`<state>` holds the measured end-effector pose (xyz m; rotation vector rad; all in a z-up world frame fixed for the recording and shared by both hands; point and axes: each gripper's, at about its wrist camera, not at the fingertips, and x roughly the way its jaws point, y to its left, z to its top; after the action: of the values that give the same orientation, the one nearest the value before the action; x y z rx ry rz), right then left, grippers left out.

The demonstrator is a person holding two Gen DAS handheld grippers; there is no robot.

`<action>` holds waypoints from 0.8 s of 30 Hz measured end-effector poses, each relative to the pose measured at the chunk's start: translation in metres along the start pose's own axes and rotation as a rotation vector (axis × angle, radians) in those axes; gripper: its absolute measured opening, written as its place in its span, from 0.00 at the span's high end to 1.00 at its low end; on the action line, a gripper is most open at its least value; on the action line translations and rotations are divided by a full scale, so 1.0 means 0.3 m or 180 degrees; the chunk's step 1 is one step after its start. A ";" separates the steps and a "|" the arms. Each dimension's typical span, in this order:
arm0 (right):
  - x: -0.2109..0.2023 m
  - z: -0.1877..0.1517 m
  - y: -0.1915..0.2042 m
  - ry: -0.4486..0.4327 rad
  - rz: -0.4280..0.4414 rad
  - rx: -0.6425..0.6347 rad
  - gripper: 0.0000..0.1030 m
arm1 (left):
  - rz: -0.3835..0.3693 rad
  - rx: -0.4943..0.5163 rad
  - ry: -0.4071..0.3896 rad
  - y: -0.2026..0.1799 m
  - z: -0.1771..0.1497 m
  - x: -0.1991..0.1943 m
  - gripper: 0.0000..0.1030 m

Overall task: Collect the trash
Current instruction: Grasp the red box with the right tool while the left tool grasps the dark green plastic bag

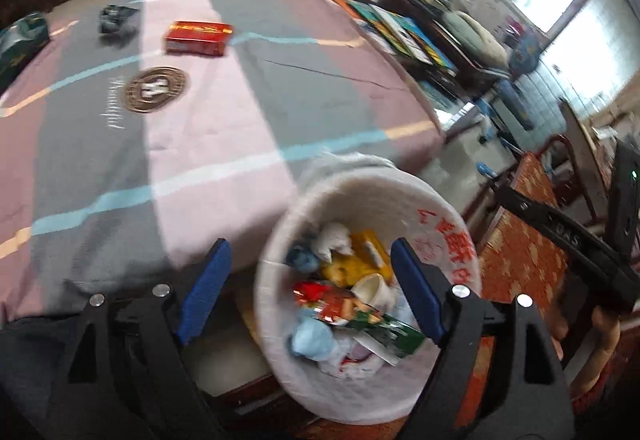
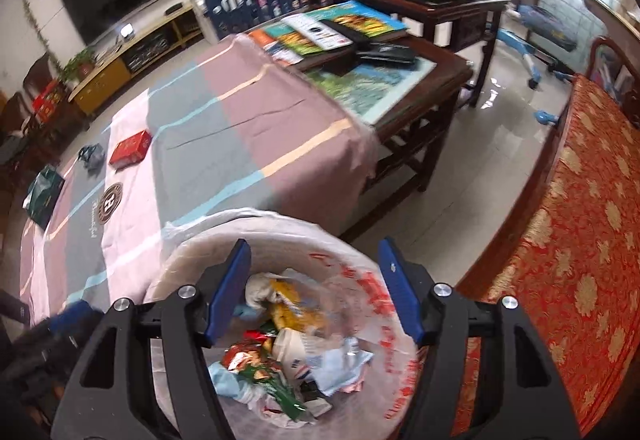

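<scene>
At the near edge of the desk [image 1: 224, 128], which is covered by a pink, grey and mauve striped cloth, a white-lined trash bin [image 1: 280, 280] is seen standing below desk level, filled with crumpled wrappers, tissue and a paper cup. Above it, both grippers are pointed downward. The left gripper [image 1: 310, 290] is held with its blue fingers [image 1: 206, 284] spread wide and nothing between them; the right gripper [image 2: 314, 288] is likewise held apart and empty over the bin. On the cloth, toward eleven o'clock from the bin, a red box [image 1: 198, 37] is laid flat. Beyond it, a dark crumpled wrapper [image 1: 116, 20] is seen, and a green packet [image 1: 20, 44] lies at the far left edge.
</scene>
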<state>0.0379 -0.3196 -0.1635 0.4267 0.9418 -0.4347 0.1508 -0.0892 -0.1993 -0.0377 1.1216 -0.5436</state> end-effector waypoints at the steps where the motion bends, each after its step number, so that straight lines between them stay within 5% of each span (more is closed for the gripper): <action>1: 0.017 0.012 0.042 0.0032 0.0043 -0.0097 0.34 | 0.0181 -0.0137 -0.0058 0.056 0.013 -0.021 0.20; 8: 0.164 0.145 0.451 -0.0079 0.0588 -0.1270 0.21 | 0.0551 -0.0956 -0.0322 0.383 0.058 -0.135 0.20; 13: 0.365 0.281 0.763 -0.0347 0.0446 -0.2197 0.15 | 0.0612 -0.1213 -0.0322 0.549 0.056 -0.139 0.19; 18: 0.601 0.330 1.015 -0.0166 0.0160 -0.3080 0.14 | 0.0625 -0.1413 -0.0203 0.675 0.071 -0.081 0.19; 24: 0.774 0.378 1.154 0.0273 0.0447 -0.3364 0.14 | 0.0485 -0.1270 -0.0274 0.739 0.128 -0.050 0.19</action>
<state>0.4176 -0.1299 -0.2448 -0.4547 1.0817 0.2390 0.2666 0.1009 -0.2351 -0.3163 1.1239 -0.1748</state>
